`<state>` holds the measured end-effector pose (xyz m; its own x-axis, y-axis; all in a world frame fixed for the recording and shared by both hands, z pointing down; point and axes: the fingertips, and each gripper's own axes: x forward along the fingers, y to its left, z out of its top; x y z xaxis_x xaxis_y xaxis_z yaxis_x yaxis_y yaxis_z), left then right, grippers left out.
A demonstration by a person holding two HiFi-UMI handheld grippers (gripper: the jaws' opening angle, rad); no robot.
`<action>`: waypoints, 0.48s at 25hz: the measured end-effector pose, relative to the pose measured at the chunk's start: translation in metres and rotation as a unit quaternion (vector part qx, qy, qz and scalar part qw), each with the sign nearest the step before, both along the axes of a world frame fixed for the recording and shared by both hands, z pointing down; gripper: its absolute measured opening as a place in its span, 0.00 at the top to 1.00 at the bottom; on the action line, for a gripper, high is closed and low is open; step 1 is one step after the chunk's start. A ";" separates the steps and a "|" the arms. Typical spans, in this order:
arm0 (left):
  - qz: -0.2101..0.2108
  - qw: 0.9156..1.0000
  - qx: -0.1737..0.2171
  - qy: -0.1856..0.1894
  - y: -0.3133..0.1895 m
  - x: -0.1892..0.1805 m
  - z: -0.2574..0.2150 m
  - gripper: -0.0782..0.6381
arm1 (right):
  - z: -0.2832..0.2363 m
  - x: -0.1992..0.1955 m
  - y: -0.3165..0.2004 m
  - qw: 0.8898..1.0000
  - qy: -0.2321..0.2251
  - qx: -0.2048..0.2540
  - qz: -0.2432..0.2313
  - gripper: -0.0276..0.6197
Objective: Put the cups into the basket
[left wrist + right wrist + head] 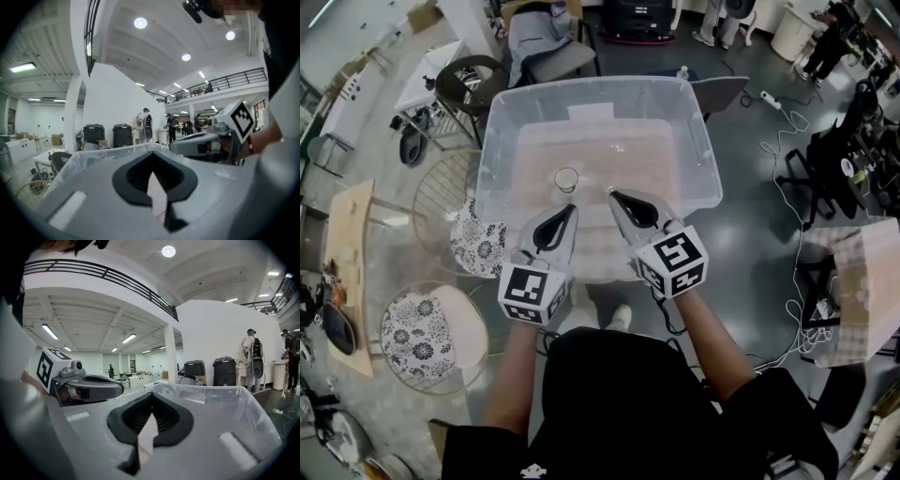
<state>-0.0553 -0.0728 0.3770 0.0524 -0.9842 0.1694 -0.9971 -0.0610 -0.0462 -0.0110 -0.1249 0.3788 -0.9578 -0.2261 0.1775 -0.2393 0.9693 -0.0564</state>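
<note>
Over the near wall of the large clear plastic tub, I am holding both grippers side by side, each pointing forward and dipping only slightly below level. My bare forearms are reaching straight out from my body, the left forearm and the right forearm running nearly parallel, and the marker cubes are facing up toward the head camera. The left gripper is sitting with its jaws pressed together and nothing between them. The right gripper is likewise closed tight and carrying nothing, its tip angling a little toward the left one's.

From the head view I am seeing the small clear cup standing upright on the tub's floor. It is just beyond the left gripper's tip and apart from it, and ahead and to the left of the right gripper's tip. Neither gripper view is showing me that cup, because the grey jaw bodies are filling the lower half of each. Those views are giving me instead the tub's far rim ahead of the jaws, the opposite gripper alongside, and beyond the tub two black bins and a person standing by a white wall. Only the head view is showing the round wire stools with flowered cushions, off to the left gripper's left.
</note>
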 end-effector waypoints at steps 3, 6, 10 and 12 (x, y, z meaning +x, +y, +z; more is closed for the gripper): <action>-0.005 1.000 -0.002 -0.001 0.007 0.001 0.000 0.88 | 0.001 -0.001 0.007 1.000 -0.001 0.001 -0.008 0.95; -0.010 1.000 0.000 0.000 0.014 0.000 -0.002 0.88 | 0.002 -0.002 0.013 1.000 0.000 -0.002 -0.013 0.95; -0.016 1.000 0.004 -0.002 0.028 -0.007 -0.007 0.88 | -0.001 -0.008 0.025 1.000 -0.002 0.000 -0.020 0.95; -0.019 1.000 0.008 0.000 0.035 -0.012 -0.009 0.88 | -0.003 -0.010 0.031 1.000 -0.004 0.003 -0.020 0.95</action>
<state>-0.0676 -0.0382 0.3676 0.0155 -0.9882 0.1527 -0.9986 -0.0230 -0.0479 -0.0213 -0.0939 0.3755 -0.9674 -0.1883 0.1691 -0.1997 0.9785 -0.0526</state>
